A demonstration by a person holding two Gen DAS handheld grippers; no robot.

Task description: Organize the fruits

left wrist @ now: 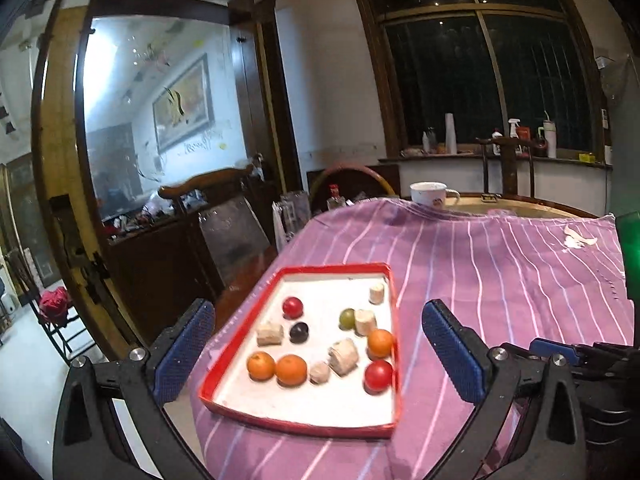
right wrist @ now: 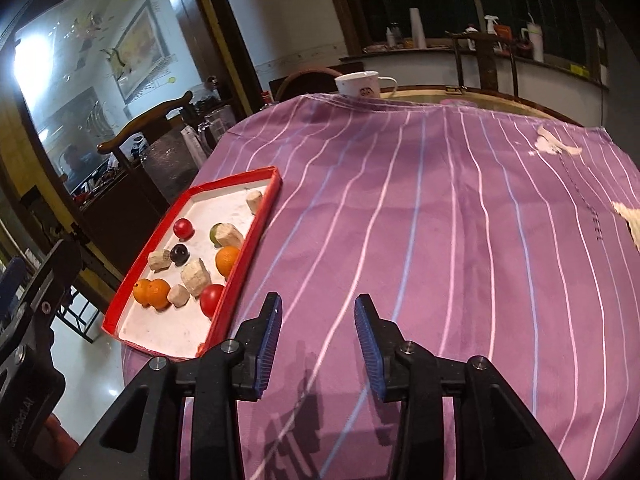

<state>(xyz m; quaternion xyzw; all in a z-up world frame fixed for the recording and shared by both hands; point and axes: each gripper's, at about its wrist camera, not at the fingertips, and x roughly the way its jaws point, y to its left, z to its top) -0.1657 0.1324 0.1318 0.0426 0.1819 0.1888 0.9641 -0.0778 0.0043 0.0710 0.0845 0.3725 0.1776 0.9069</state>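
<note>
A red-rimmed tray (left wrist: pixel 332 268) (right wrist: pixel 236 176) with a white floor lies on the purple striped cloth near the table's left edge. In it sit three oranges (left wrist: pixel 291 369) (right wrist: pixel 227 260), two red fruits (left wrist: pixel 378 376) (right wrist: pixel 183 228), a dark plum (left wrist: pixel 299 332) (right wrist: pixel 179 254), a green fruit (left wrist: pixel 347 318) (right wrist: pixel 215 231) and several beige chunks (left wrist: pixel 344 356) (right wrist: pixel 195 276). My left gripper (left wrist: pixel 316 306) hovers wide open in front of the tray and holds nothing. To the tray's right, my right gripper (right wrist: pixel 318 298) stands open over bare cloth with nothing between its fingers.
A white mug (left wrist: pixel 430 193) (right wrist: pixel 362 84) stands at the table's far edge. Torn paper scraps (left wrist: pixel 576 238) (right wrist: pixel 554 144) lie on the cloth at the far right. A wooden chair (right wrist: pixel 144 124) and a cluttered sideboard stand left of the table, beyond its drop-off.
</note>
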